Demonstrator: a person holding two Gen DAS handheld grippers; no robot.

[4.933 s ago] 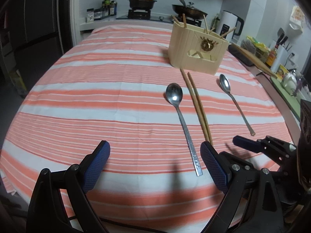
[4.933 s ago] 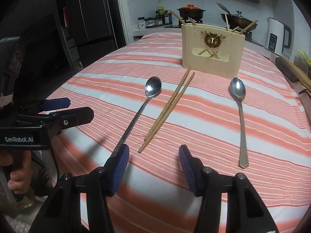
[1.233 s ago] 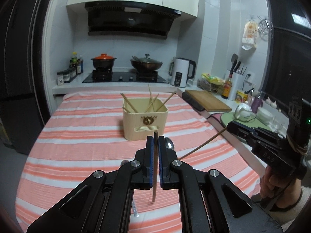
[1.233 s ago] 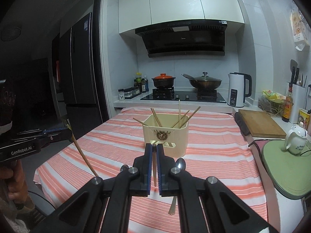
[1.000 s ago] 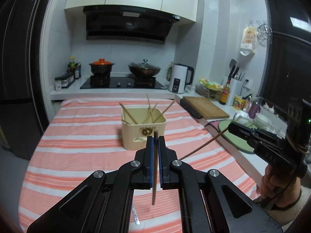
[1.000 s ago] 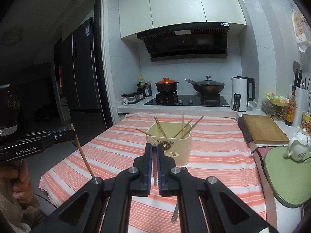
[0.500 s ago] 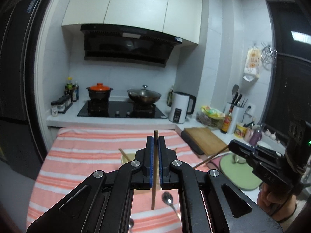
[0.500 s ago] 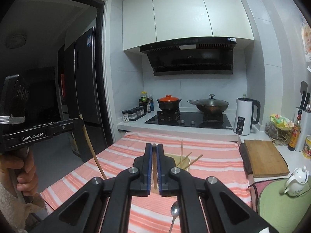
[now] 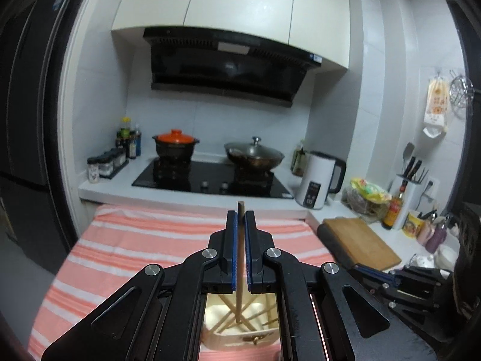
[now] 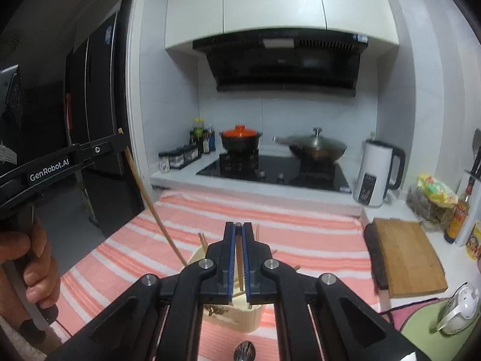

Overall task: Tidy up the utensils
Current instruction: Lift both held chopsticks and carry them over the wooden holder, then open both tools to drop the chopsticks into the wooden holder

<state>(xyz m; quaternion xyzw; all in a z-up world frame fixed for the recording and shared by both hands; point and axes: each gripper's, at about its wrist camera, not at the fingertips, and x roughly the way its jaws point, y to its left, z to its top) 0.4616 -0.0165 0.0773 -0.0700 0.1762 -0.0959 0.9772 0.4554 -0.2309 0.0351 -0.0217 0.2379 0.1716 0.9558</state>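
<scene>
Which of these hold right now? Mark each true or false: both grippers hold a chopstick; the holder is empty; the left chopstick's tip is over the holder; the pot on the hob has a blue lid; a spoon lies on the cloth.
1. Both grippers hold a chopstick. True: the left gripper and the right gripper are each shut on one.
2. The holder is empty. False: several chopsticks already stand in it.
3. The left chopstick has its tip over the holder. True.
4. The pot has a blue lid. False: it is orange.
5. A spoon lies on the cloth. True: near the holder.
</scene>
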